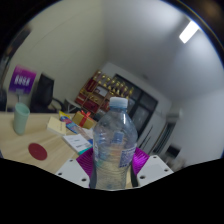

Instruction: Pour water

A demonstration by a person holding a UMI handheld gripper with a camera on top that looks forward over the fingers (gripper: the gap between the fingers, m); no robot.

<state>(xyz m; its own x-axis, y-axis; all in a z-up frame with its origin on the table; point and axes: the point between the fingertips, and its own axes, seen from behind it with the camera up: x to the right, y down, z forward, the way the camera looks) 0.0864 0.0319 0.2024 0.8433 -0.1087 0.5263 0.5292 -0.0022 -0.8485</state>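
You have the water bottle [113,140] clamped between the 2 fingers of the gripper [112,172], lifted and near upright above the table [20,148], so pouring into the cup [21,118] beyond looks not yet begun.

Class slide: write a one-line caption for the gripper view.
Hand-held gripper clamps a capped water bottle lifted and tilted above the table, green cup beyond.

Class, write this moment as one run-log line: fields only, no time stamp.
gripper: shut on water bottle | water bottle: capped, upright, lifted, between fingers | green cup: on table, beyond | pouring: not started
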